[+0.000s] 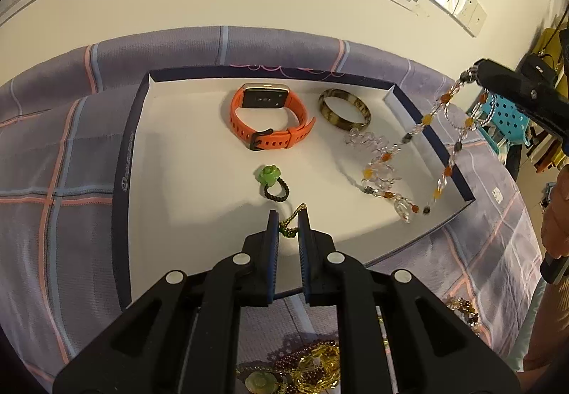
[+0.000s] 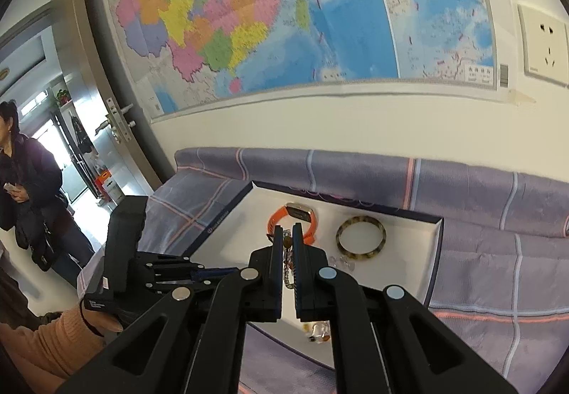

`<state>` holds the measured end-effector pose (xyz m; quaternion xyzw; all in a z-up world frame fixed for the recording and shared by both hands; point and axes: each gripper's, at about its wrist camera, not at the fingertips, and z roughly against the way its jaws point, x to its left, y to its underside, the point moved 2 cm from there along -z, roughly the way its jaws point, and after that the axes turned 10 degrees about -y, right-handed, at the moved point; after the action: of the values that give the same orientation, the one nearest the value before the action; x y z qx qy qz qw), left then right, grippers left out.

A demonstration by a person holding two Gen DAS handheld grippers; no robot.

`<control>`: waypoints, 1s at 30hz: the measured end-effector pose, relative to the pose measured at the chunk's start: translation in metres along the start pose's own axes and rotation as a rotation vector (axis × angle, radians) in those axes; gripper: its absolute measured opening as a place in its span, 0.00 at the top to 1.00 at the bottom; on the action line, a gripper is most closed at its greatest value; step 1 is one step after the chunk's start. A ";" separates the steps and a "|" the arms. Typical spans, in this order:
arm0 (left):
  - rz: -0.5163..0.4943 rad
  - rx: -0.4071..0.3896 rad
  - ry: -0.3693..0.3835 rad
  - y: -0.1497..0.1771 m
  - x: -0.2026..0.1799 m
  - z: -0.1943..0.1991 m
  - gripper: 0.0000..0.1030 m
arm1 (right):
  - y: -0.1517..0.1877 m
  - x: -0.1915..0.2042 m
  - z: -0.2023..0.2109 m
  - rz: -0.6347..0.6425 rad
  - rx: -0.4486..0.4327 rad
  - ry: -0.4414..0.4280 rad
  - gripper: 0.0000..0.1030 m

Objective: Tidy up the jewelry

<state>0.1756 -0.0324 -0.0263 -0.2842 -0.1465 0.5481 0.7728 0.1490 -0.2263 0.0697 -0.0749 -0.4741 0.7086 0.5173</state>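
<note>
Left wrist view: I am holding the left tool (image 1: 288, 221) over the near part of the white tray (image 1: 199, 152), its fingers nearly pressed together and pinching a thin gold chain with green beads (image 1: 292, 221). Just beyond it, a green flower ring (image 1: 272, 180) is lying on the tray floor; farther back, an orange smartwatch (image 1: 268, 116) and a mottled bangle (image 1: 343, 109) are sitting side by side.

At right, the right tool (image 1: 474, 72) is pinching one end of a clear-and-amber bead necklace (image 1: 409, 145), which is hanging down with its lower loops piling on the tray (right wrist view: jaws closed on the strand).

The tray is resting on a checked bedspread (image 1: 53, 152). A heap of gold and dark beads (image 1: 306, 365) is lying on the bed, nearer than the tray.
</note>
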 end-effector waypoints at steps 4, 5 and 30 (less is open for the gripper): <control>0.004 0.015 -0.006 0.000 0.000 -0.005 0.89 | 0.007 -0.010 -0.009 -0.023 0.027 0.009 0.97; 0.002 0.016 -0.008 0.000 0.000 -0.006 0.89 | 0.009 -0.013 -0.011 -0.028 0.035 0.011 0.97; -0.003 0.013 -0.015 -0.004 -0.004 -0.009 0.86 | 0.046 -0.049 -0.048 -0.120 0.165 0.064 0.93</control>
<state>0.1815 -0.0394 -0.0307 -0.2750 -0.1491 0.5501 0.7743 0.1694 -0.2380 -0.0094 -0.0261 -0.4012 0.7100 0.5782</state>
